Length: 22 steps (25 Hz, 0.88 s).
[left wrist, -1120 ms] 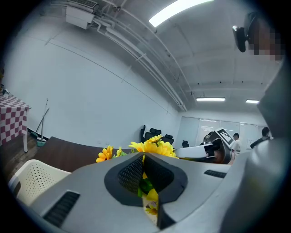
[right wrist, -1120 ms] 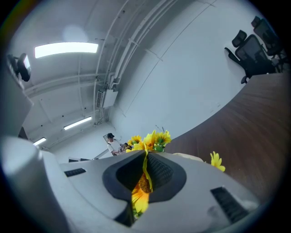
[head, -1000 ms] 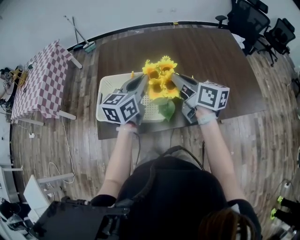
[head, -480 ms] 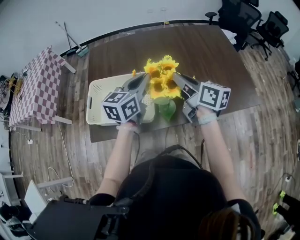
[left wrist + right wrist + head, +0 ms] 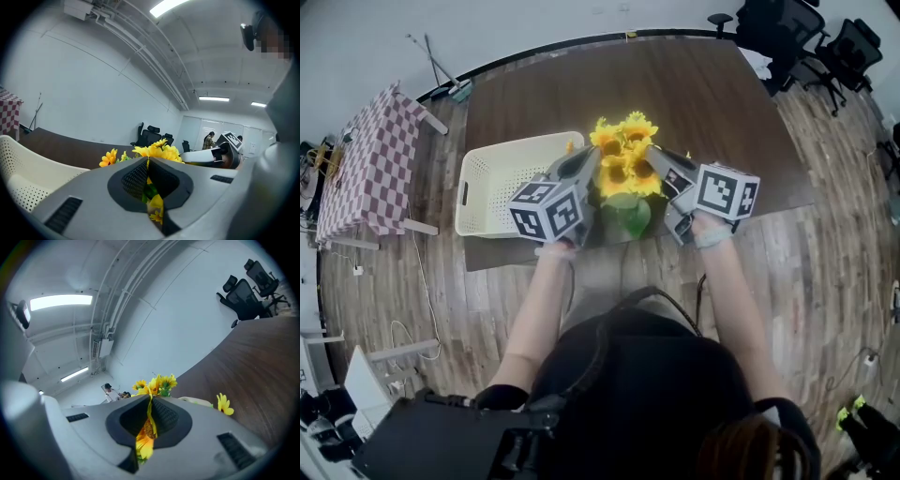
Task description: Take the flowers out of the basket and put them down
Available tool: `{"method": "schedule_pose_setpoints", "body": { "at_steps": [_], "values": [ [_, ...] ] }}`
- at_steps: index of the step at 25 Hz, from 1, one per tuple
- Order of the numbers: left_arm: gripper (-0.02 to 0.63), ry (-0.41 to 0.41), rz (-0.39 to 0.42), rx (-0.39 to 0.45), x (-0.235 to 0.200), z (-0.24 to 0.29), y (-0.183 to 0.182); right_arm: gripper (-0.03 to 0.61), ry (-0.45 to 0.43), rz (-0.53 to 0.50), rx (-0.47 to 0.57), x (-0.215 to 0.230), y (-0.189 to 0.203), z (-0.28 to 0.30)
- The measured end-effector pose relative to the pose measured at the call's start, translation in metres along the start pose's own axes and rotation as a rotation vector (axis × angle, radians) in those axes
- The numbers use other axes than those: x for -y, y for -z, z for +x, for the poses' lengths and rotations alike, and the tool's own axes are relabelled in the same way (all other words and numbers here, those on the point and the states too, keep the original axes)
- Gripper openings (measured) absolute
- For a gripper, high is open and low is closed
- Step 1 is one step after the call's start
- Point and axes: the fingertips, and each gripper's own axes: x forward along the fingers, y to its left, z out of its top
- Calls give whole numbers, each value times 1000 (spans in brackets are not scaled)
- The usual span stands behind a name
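A bunch of yellow sunflowers (image 5: 623,161) with green leaves hangs between both grippers, above the dark table near its front edge. My left gripper (image 5: 592,163) is shut on the bunch from the left, and my right gripper (image 5: 650,156) is shut on it from the right. In the left gripper view, petals and a leaf (image 5: 151,193) are pinched in the shut jaws, with blooms (image 5: 154,151) above. The right gripper view shows a flower head (image 5: 148,428) clamped between its pads. The cream perforated basket (image 5: 487,180) stands to the left of the flowers, apart from them.
The dark brown table (image 5: 694,103) stretches behind and to the right of the flowers. A checkered table (image 5: 366,159) stands at the far left and a mop (image 5: 450,80) lies near the wall. Black office chairs (image 5: 787,33) are at the back right.
Both grippers have carried the sunflowers to the right, off the basket. The basket now lies wholly to their left instead of under them.
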Motion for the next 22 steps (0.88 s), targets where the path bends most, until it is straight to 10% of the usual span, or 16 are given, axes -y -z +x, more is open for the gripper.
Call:
{"method": "schedule_pose_setpoints", "body": {
  "at_steps": [22],
  "values": [
    [3, -42, -66, -110, 18, 36, 67, 8, 70, 118, -49, 62, 35, -35]
  ]
}}
